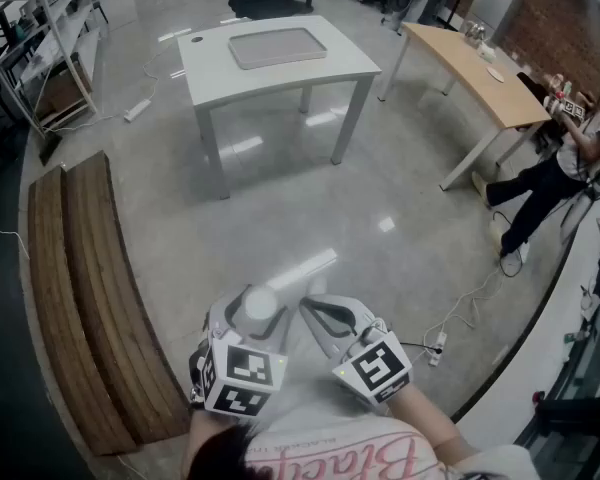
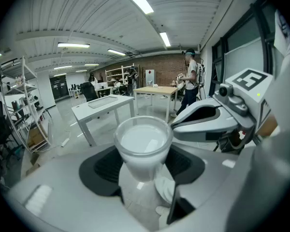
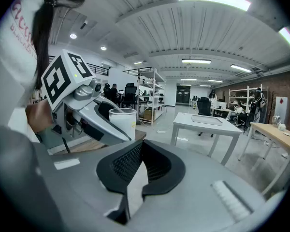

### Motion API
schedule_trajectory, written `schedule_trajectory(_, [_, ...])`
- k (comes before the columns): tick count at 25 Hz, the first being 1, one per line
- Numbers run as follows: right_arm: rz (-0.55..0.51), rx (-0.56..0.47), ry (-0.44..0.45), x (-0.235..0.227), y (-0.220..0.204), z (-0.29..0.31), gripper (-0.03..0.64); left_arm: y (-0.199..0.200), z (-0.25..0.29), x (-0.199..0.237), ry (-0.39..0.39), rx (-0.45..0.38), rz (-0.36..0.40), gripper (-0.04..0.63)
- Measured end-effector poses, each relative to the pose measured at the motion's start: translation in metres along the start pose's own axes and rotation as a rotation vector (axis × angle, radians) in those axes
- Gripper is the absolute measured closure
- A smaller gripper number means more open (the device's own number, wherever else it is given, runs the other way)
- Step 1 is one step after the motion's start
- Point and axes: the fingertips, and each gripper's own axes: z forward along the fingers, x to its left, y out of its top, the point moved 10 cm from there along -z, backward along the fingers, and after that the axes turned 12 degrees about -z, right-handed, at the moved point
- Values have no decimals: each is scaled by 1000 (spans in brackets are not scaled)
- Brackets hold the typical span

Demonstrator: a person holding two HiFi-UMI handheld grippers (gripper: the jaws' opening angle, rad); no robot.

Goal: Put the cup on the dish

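The grey floor (image 1: 280,218) lies between the grippers and the white table (image 1: 210,63), which carries a flat grey tray (image 1: 277,47). A long wooden bench (image 1: 90,298) runs at the left. At the right are a wooden table (image 1: 470,68) and a person (image 1: 550,183). A power strip (image 1: 438,348) lies near. The left gripper (image 2: 142,163) clamps the white cup (image 2: 142,141) upright, well apart from the tray. The right gripper (image 3: 137,170) is closed and empty.
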Motion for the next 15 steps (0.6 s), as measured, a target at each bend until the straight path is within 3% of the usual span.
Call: schedule_trajectory(15, [36,0,5,-50,-2,25,617,34,40,22,-13,40,3,336])
